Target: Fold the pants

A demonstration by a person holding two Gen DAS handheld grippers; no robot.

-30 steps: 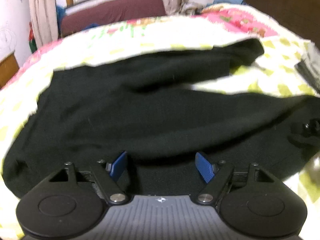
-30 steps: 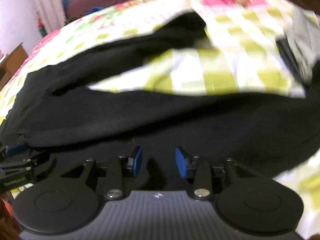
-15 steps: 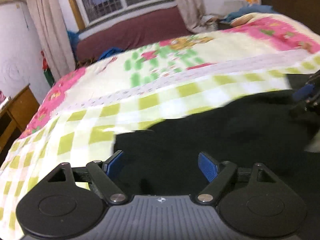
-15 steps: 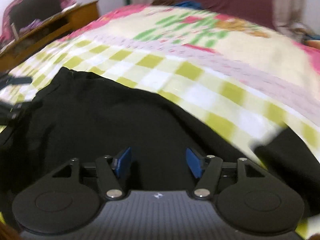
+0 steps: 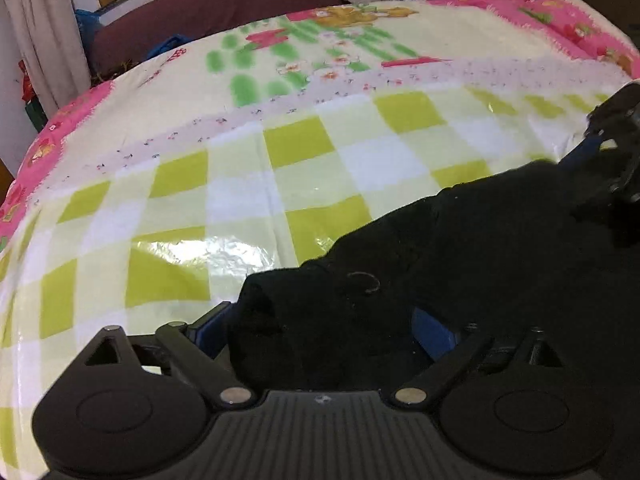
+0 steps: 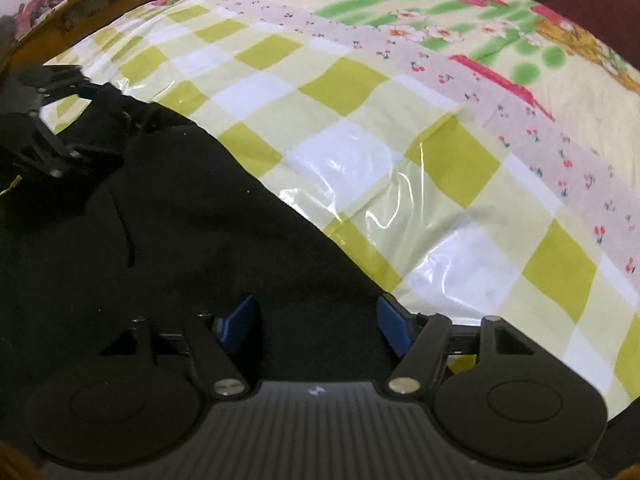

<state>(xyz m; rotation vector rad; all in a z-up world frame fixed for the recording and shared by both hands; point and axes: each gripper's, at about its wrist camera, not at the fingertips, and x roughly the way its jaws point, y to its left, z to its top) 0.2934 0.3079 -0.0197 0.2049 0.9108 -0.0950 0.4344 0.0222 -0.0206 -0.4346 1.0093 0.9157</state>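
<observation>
Bedspread (image 5: 280, 168); tongs (image 5: 324, 328) open over pants (image 5: 460, 248).

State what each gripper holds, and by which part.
Nothing: left gripper and right gripper have just been opening; the black pants lie loose between their jaws.

We see the black fabric pants (image 5: 460, 264) lying on the checked, plastic-covered bed (image 5: 248, 184), their edge between the left tool (image 5: 324, 328) fingers; the right tool (image 6: 316, 320) sits over them.

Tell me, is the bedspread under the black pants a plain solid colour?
No, the bedspread beside the black pants shows green and white checks.
</observation>
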